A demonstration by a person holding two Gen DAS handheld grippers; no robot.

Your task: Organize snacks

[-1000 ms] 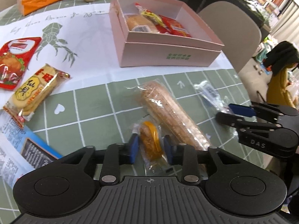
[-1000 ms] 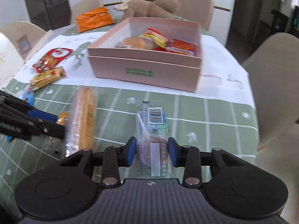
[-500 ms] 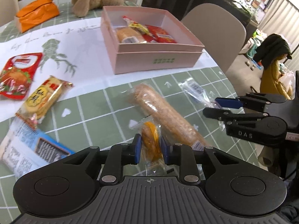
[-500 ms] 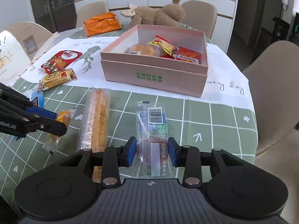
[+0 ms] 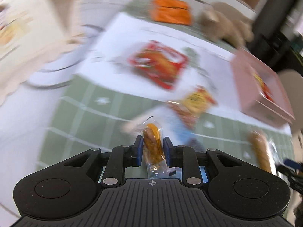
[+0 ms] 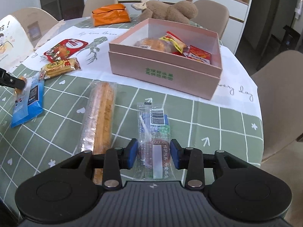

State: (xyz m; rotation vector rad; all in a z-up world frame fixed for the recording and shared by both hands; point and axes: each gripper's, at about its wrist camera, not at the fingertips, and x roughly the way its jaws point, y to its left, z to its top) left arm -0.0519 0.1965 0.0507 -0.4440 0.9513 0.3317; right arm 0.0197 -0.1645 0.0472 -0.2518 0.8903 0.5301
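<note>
Tablecloth bare rightward to its edge; right tool (image 6: 153,152) straddles wrapped bar (image 6: 154,141) (pads apart).

The left wrist view is heavily motion-blurred: the red packet (image 5: 159,64), orange bag (image 5: 170,11) and pink box (image 5: 263,89) smear diagonally, while the gripper body at the bottom and the orange snack (image 5: 152,145) at centre stay sharp. The right wrist view is crisp and evenly lit by soft daylight, with faint shadows. Glare streaks the clear wrapper (image 6: 154,132) at lower centre. Fisheye bending curves the table (image 6: 227,128) edge and chairs at the borders.
</note>
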